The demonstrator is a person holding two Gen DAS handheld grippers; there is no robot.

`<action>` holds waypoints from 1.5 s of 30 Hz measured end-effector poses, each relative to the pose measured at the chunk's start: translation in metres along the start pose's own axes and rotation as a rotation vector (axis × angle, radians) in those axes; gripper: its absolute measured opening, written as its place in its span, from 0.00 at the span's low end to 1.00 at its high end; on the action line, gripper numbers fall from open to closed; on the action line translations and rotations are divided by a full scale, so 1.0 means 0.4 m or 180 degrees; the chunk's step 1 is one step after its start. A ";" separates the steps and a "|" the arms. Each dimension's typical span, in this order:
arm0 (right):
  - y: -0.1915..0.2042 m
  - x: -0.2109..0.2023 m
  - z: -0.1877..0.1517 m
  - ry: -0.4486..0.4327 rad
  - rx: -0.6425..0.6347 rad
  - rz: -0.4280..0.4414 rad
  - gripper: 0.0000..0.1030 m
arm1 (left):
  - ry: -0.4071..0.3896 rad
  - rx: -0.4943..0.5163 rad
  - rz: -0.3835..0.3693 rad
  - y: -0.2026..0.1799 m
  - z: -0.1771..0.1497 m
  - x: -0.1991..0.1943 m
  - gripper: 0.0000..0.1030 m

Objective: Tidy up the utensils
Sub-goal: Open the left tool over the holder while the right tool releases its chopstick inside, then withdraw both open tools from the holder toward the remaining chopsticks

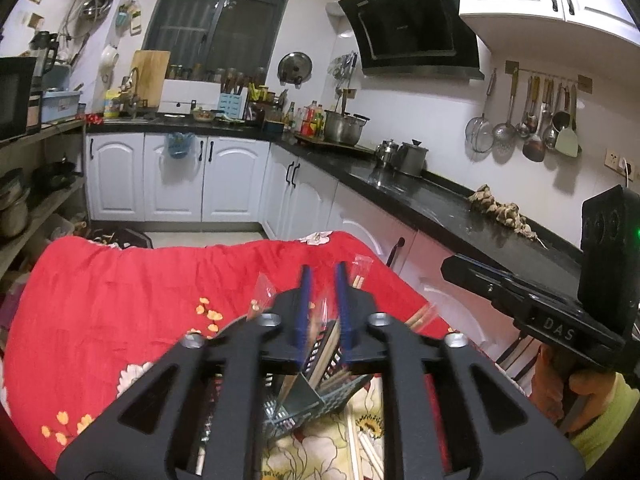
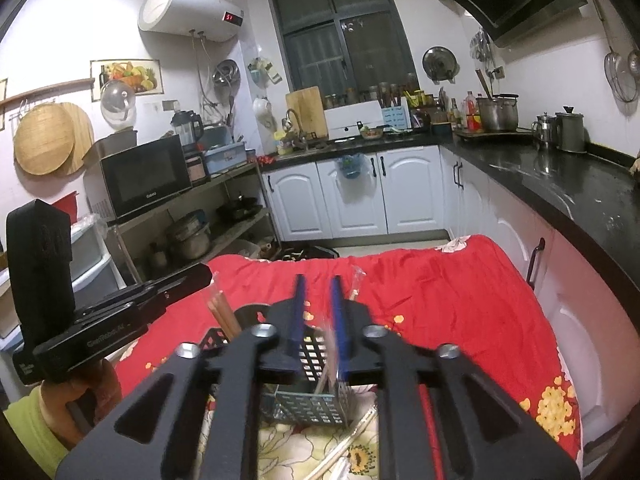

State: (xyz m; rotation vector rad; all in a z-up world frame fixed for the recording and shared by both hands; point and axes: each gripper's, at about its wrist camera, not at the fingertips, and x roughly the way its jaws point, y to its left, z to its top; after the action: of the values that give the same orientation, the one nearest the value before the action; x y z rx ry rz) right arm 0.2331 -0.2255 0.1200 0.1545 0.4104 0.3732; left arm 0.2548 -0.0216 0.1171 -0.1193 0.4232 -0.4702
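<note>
A perforated metal utensil holder (image 1: 310,392) stands on the red floral cloth (image 1: 120,280), right under both grippers; it also shows in the right wrist view (image 2: 316,400). Wrapped wooden chopsticks (image 1: 332,344) stand in it. My left gripper (image 1: 324,276) hovers above the holder, its blue fingers (image 1: 306,300) a small gap apart, nothing clearly between them. My right gripper (image 2: 318,288) hovers likewise above the holder, blue fingers (image 2: 298,312) slightly apart, a wrapped chopstick (image 2: 330,356) beside one finger. More wrapped chopsticks (image 2: 224,312) stick up at the holder's left. Loose chopsticks (image 2: 344,448) lie on the cloth near me.
A black kitchen counter (image 1: 420,196) runs along the right with pots and kettles (image 1: 412,156). White cabinets (image 2: 352,192) stand behind the table. A shelf with a microwave (image 2: 144,176) stands at the left. The other gripper's body (image 1: 560,300) is close on the right.
</note>
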 end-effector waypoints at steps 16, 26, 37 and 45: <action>-0.003 -0.058 -0.007 0.0018 -0.0118 -0.0044 0.58 | -0.0061 -0.0073 0.0125 0.001 0.005 -0.087 0.71; -0.022 -0.122 -0.007 -0.0027 -0.0175 -0.0096 0.64 | -0.0193 -0.0069 0.0184 -0.017 0.011 -0.164 0.90; -0.041 -0.193 -0.033 -0.0043 -0.0221 -0.0147 0.66 | -0.0209 -0.0146 0.0170 -0.030 -0.026 -0.216 0.90; -0.049 -0.221 -0.083 0.0039 -0.0242 -0.0154 0.66 | -0.0151 -0.0257 0.0170 -0.024 -0.077 -0.242 0.90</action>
State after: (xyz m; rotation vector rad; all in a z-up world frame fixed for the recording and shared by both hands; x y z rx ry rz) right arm 0.1504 -0.2751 0.1173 0.0680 0.4108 0.3417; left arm 0.1599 0.0140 0.1269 -0.1963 0.3979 -0.3973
